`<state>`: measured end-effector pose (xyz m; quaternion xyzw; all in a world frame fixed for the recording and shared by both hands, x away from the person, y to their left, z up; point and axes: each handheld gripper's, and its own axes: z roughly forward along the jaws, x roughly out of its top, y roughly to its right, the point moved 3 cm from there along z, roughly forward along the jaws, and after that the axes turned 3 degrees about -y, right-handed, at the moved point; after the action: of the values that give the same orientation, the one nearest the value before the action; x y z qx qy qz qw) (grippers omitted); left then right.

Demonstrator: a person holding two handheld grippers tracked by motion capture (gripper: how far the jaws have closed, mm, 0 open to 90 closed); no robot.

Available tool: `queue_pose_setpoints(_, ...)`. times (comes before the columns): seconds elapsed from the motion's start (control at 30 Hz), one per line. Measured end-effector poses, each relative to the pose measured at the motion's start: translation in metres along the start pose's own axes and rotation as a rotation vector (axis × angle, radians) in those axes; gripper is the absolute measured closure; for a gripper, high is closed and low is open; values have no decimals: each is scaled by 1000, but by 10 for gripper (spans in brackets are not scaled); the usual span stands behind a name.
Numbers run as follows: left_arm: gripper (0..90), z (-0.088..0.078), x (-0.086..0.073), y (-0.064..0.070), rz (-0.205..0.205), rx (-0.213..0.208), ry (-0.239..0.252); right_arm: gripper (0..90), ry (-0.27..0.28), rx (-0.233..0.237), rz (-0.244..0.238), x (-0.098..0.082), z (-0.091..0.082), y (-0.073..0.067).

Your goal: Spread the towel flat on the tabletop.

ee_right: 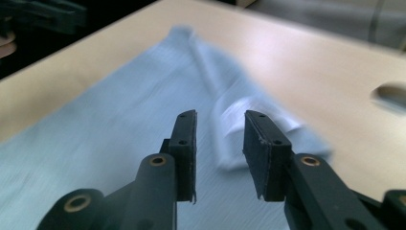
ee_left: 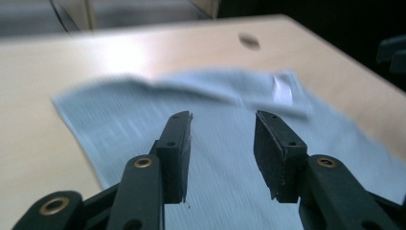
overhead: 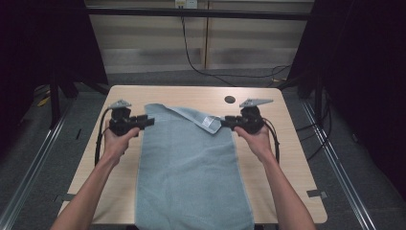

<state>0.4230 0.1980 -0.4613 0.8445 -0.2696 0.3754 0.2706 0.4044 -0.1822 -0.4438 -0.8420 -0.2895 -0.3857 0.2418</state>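
My left gripper (overhead: 149,120) and right gripper (overhead: 225,122) hang apart and empty at the towel's (overhead: 191,172) far corners, so its folded corner could flop back.

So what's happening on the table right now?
A person holds a gripper in each hand over a light blue towel spread on the wooden table. The left gripper and right gripper sit at its far corners, jaws open with nothing between them. The far right corner is folded over, white label showing.
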Motion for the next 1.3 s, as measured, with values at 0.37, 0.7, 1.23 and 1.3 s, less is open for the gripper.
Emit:
queue_pose_setpoints(0.37, 568, 32, -65, 18, 58, 9, -141, 631, -151, -2, 14, -86, 31, -16)
queue_pose_setpoints(0.7, 503, 18, -85, 46, 113, -41, -140, 624, -142, 36, 13, -119, -4, -47)
queue_pose_setpoints(1.23, 522, -21, -114, 80, 189, -48, -204, 630, -132, 76, -35, -131, -35, -97)
queue_pose_setpoints(1.3, 507, -14, -105, 73, 155, -43, -179, 617, -107, 47, -50, -115, -24, -82)
